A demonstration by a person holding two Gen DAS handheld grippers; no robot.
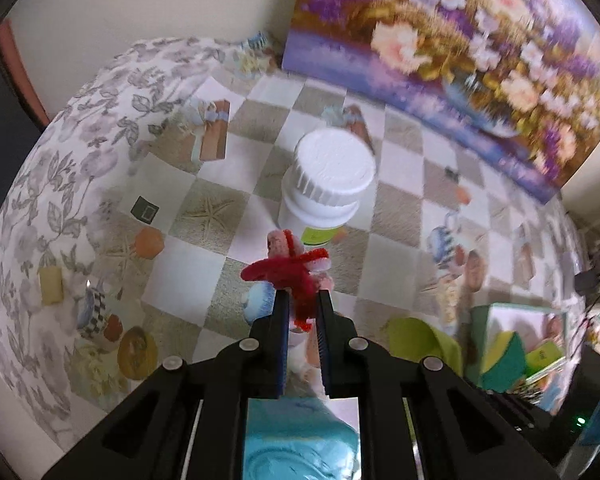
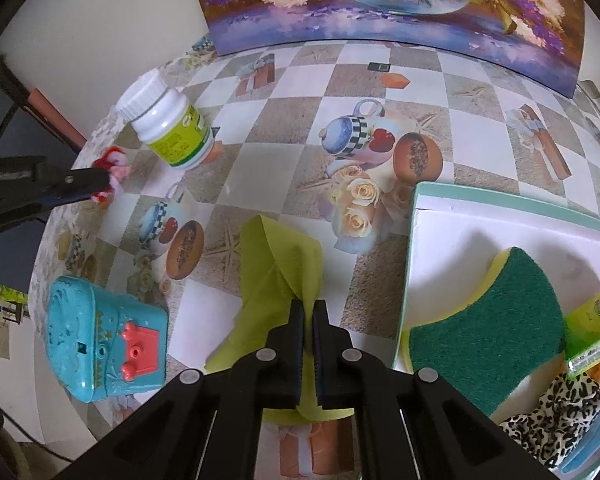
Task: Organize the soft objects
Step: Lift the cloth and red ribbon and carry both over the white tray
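Left claw [image 1: 302, 300] clamped on red-and-pink pipe-cleaner toy [image 1: 296, 268], lifted above checkered tabletop [image 1: 228, 216], near white bottle [image 1: 328, 176]. Right claw [image 2: 307, 312] closed, pinching green cloth [image 2: 272, 276] on tabletop. Beside it, tray [image 2: 414, 240] with 1 green sponge [image 2: 488, 332] and leopard-print fabric [image 2: 556, 420].

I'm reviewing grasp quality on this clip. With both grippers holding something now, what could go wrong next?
The left gripper pinches the red and pink pipe-cleaner piece by one thin strand, so it might twist loose. Carried low, it could bump the white bottle. The right gripper grips the green cloth near one edge, so it may drag.
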